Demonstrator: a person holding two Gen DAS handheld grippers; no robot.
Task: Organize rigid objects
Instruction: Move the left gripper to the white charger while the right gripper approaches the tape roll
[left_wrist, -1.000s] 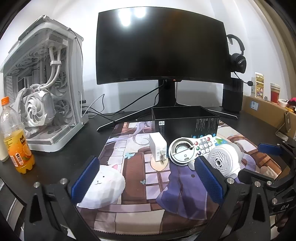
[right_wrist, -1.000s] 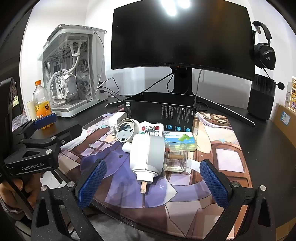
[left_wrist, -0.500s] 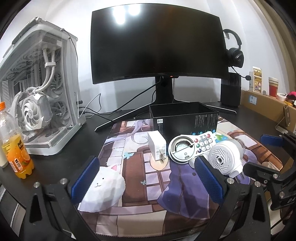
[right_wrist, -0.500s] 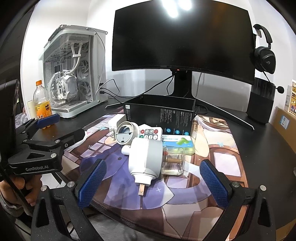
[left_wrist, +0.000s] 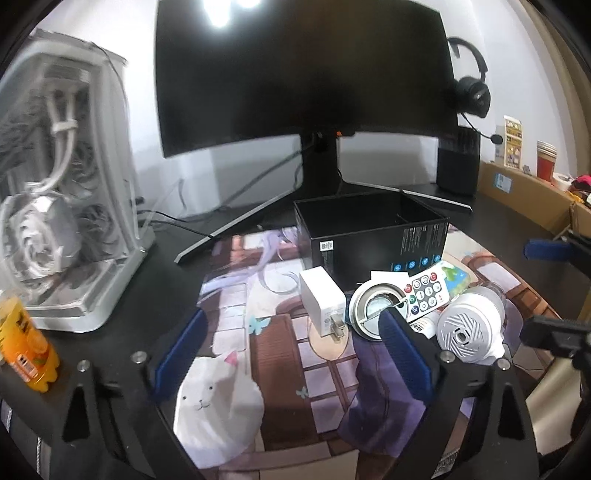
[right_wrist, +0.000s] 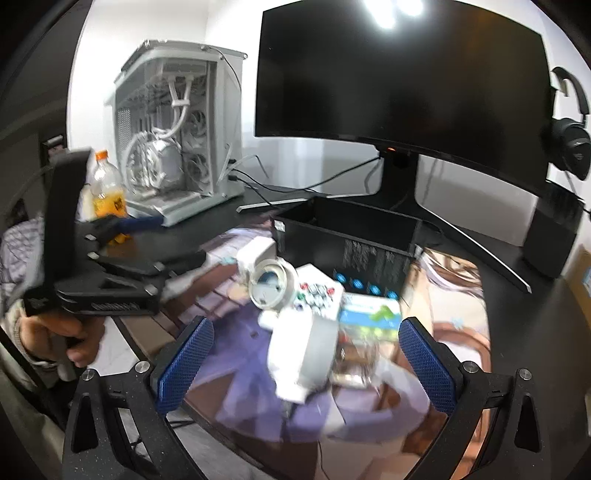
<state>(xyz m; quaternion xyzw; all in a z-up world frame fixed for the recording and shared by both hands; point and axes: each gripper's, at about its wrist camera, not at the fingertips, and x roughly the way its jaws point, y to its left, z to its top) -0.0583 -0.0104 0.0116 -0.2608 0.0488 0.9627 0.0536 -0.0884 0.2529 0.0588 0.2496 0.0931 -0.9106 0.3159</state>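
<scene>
An open black box stands on the picture desk mat. Before it lie a white charger cube, a round silver lid, a white remote, a green packet, a glass jar and a white round plug-in device. My left gripper hovers over the mat short of the charger, its jaws closing with nothing between them. My right gripper is open, with the white device lying blurred between its fingers, untouched.
A white cat plush lies at the mat's near left. A white PC case and an orange drink bottle stand left. The monitor is behind the box. A hand holds the left gripper.
The left gripper's fingers have drawn slightly together and its view has swung, pushing the PC case leftward. The right gripper has risen, its view now blurred, with the white device lower in frame.
</scene>
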